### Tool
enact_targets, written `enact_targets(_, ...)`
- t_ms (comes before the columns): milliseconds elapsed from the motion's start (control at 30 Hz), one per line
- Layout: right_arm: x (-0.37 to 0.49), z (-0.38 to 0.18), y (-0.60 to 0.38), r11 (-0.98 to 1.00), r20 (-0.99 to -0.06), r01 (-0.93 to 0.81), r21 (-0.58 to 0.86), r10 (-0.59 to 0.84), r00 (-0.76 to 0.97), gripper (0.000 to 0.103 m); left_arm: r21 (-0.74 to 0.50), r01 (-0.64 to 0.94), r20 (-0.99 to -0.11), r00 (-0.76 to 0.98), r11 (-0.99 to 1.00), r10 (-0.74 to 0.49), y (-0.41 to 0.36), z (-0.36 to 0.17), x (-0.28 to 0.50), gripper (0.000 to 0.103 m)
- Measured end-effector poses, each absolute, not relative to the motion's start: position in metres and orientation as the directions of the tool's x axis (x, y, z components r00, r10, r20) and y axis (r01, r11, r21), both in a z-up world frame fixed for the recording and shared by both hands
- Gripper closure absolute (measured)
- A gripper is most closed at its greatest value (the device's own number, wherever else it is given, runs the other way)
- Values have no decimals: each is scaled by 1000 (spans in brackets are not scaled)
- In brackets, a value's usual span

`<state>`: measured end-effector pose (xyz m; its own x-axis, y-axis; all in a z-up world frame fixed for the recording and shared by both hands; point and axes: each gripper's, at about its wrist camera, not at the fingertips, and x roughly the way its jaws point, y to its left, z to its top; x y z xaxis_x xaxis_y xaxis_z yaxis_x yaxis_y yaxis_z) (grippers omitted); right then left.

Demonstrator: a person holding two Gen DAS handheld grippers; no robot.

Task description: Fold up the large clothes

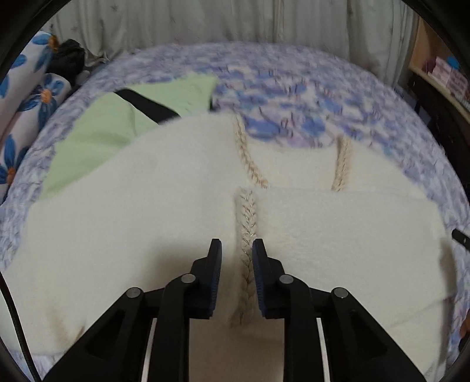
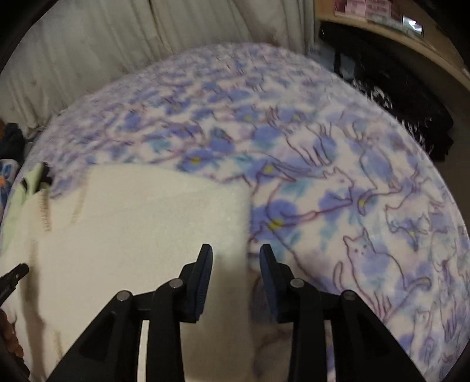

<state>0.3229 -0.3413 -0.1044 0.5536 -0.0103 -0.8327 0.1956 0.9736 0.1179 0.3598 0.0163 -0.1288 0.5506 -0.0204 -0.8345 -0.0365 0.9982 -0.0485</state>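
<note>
A large cream knit sweater (image 1: pixel 117 229) with beige braided trim (image 1: pixel 246 235) lies partly folded on the bed. My left gripper (image 1: pixel 236 246) is open above it, one finger on each side of the braid, holding nothing. In the right wrist view the sweater (image 2: pixel 147 223) fills the lower left. My right gripper (image 2: pixel 236 252) is open over the sweater's right edge, holding nothing. The tip of the other gripper shows at the left edge of the right wrist view (image 2: pixel 14 273).
A blue and purple floral blanket (image 2: pixel 337 182) covers the bed. A light green garment with a black strap (image 1: pixel 117 123) lies behind the sweater. Flowered pillows (image 1: pixel 26 100) are at left, curtains (image 1: pixel 205 20) behind, a wooden shelf (image 2: pixel 411 32) at right.
</note>
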Motion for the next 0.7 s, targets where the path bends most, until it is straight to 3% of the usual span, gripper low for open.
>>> enact_targets(100,313,-97,-315,967,-814,129,218,108,570,69,-75,-14,-825,563,997,-54,7,-119,344,79)
enact_targets(200,305,-100,-274,965,-816,42,259,195,545,55,-117,19,-836,538,993,-109,-11,-124,335,78)
enact_targets(300,301,-114,-233,966,-834,-59,253,248,493,53,-118,47,-857,499,992,-126,-31,-142,328,78)
enact_targets(467,294,-144,-214,987,-881,-106,122,157,447,53,-84,42,-870,483,996,-94,-42,-167,321,73)
enact_targets(567,292,-144,-251,1000,-875,1,1,0,484,54,-87,41,-873,478,995,-96,-35,-166,321,62)
enact_targets(633,288,-145,-282,998,-875,63,-4,-34,483,54,-110,31,-875,471,993,-111,-27,-166,322,61)
enact_targets(700,284,-145,-308,995,-875,92,35,-13,484,65,-142,26,-875,465,990,-138,-21,-165,323,61)
